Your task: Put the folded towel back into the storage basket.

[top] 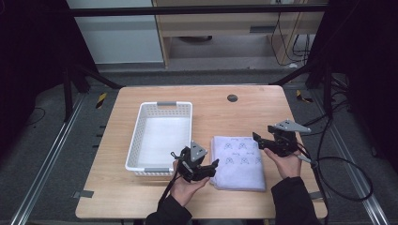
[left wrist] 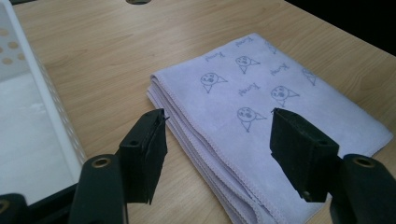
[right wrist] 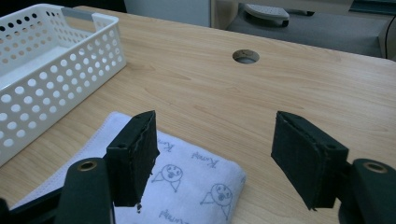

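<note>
Towel folded on the table, both my grippers open beside it

Towel [top: 238,161] lies flat on the wooden table [top: 244,112], just right of the white basket [top: 136,140], near the front edge. It is pale lilac, folded into a thick rectangle, printed with small cartoon faces and script words, stitched along the hem.

High view: my left gripper [top: 212,167] sits at the towel's near-left corner, between towel and basket; my right gripper [top: 256,139] sits at the towel's far-right corner. Cables trail from both. A round hole [top: 232,98] is set in the table near its far edge.

Left gripper view: stacked layers of the towel's folded edge [left wrist: 196,135] run between my jaws; jaws released, wide apart, pads clear of the cloth. Basket wall [left wrist: 51,107] close at the left.

Right gripper view: one rounded corner of the towel [right wrist: 210,186] lies below and between my jaws, which are also released, nothing pinched. Basket's perforated side [right wrist: 56,88] and grey handle show, with the hole [right wrist: 245,56] beyond.

Nothing lies between either gripper and the towel; the basket stands just beside the left one.
</note>
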Demonstrator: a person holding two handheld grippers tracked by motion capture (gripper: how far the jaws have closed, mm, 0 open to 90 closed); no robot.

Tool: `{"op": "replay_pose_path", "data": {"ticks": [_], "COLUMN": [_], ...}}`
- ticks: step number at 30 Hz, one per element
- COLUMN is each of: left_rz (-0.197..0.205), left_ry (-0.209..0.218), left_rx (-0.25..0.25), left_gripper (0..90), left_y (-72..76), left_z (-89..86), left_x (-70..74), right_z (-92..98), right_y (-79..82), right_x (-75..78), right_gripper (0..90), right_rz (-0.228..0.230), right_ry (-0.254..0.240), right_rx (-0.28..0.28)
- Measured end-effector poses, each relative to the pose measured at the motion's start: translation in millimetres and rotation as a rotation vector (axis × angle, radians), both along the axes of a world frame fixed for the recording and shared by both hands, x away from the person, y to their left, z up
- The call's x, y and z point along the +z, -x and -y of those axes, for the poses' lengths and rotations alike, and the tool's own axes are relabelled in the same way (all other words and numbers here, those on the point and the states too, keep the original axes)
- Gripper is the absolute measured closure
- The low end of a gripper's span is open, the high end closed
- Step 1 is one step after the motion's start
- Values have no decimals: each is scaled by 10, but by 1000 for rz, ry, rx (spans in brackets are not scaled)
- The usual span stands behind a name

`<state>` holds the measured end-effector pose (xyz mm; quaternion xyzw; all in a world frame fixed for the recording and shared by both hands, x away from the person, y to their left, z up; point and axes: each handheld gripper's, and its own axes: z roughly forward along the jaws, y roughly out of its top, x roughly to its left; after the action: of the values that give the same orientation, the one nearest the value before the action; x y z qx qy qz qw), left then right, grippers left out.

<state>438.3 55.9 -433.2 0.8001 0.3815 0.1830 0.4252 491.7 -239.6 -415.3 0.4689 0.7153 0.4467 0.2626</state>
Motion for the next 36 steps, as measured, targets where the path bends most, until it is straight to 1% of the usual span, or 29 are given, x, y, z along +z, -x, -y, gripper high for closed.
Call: {"op": "replay_pose_path", "data": {"ticks": [6,13,14,20,21,22,25,26,29,32,34,36], "left_rz": [-12,-20,-21,-39,-42,-46,-53,-56,-66,-75,-77,-80], "left_ry": [-9,-28,-29,-36,-38,-39,-34,-40,-40,-41,-46,-50], "left_rx": [-2,-8,-8,-8,-8,-7,-5,-7,-4,-2,-6,-9], "left_gripper": [353,366,369,377,378,379,382,384,385,384,383,383], "left_y": [-6,3,5,11,14,17,24,24,26,35,39,42], "left_z": [71,125,129,144,148,151,156,154,160,170,174,177], "left_x": [-69,-154,-169,-254,-273,-286,-322,-331,-369,-397,-415,-435], "right_z": [-11,-26,-23,40,44,52,63,64,57,45,36,41], "right_y": [-42,-72,-76,-94,-94,-102,-119,-124,-142,-165,-174,-184], "right_x": [-36,-71,-81,-202,-221,-251,-300,-312,-353,-392,-415,-441], "right_gripper": [311,311,312,313,314,315,319,321,325,329,332,335], "right_rz": [2,-3,-5,-26,-37,-41,-58,-61,-81,-89,-101,-109], "right_ry": [20,25,16,14,6,15,19,19,17,26,21,31], "right_rx": [-4,1,1,-12,-13,-15,-17,-17,-19,-15,-16,-16]}}
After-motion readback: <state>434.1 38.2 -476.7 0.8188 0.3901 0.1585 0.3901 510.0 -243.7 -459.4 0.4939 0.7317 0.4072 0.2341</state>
